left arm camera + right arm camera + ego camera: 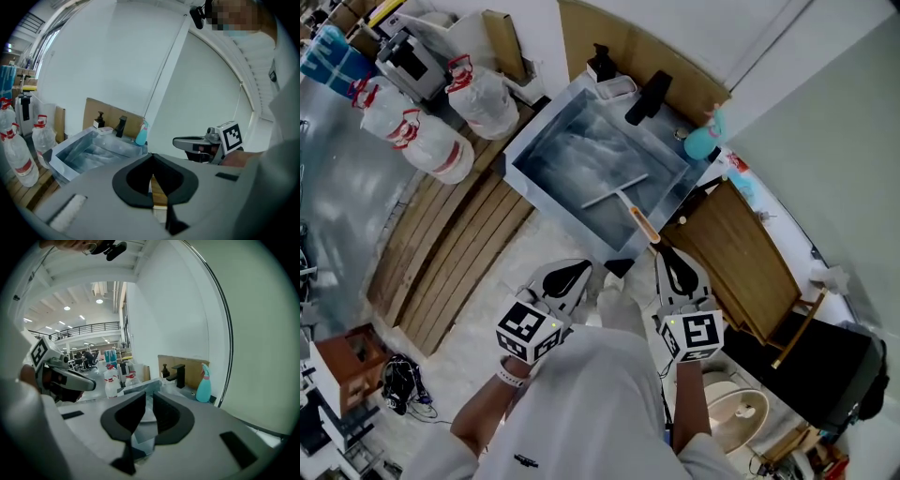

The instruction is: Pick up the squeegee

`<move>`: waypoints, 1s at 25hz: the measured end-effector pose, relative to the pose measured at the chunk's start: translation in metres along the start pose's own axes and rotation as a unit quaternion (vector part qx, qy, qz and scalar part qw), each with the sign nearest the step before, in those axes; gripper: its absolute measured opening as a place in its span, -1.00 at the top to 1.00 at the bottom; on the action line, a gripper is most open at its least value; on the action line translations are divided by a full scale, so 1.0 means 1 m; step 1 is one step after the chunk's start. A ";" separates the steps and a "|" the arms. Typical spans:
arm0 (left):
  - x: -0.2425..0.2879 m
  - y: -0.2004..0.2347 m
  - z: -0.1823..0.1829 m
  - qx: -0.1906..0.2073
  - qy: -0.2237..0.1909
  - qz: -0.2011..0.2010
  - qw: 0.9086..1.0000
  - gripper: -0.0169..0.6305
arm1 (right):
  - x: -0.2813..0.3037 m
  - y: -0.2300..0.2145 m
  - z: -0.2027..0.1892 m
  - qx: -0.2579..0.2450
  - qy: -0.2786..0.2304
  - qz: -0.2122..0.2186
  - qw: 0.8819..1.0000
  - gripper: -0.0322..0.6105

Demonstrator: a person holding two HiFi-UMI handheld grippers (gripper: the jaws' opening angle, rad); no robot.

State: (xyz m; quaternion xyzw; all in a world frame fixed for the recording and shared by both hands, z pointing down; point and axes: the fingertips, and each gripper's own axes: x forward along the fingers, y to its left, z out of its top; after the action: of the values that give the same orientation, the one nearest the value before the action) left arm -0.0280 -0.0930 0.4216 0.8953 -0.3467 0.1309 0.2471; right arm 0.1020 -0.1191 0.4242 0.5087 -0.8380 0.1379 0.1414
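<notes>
the squeegee (619,192) lies ungrasped, just ahead of the right tongs (660,251). these and the left tongs (584,267) are clenched empty; opening is needed next.

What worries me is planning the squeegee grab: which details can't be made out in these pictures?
- The squeegee: lost in both gripper views, behind the sink wall and the jaws in front.
- Head view: whether the right gripper touches the end of the orange handle is too small to tell.
- The spray bottle label: too small in every view.
</notes>
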 end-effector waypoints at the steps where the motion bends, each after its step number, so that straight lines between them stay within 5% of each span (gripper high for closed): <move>1: 0.005 0.000 -0.001 0.000 0.002 -0.002 1.000 0.94 | 0.003 -0.003 -0.004 0.000 0.005 0.001 1.000 0.83; 5: 0.023 0.000 -0.002 -0.004 0.009 -0.006 1.000 0.94 | 0.019 -0.012 -0.023 0.003 0.030 0.005 1.000 0.55; 25: 0.077 0.016 -0.055 -0.043 0.063 0.000 0.997 0.94 | 0.077 -0.045 -0.128 -0.042 0.129 0.028 0.990 0.44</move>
State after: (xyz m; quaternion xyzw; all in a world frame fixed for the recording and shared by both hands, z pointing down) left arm 0.0137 -0.1166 0.5053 0.8738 -0.3359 0.1722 0.3067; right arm 0.1203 -0.1537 0.5756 0.4567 -0.8318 0.1709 0.2653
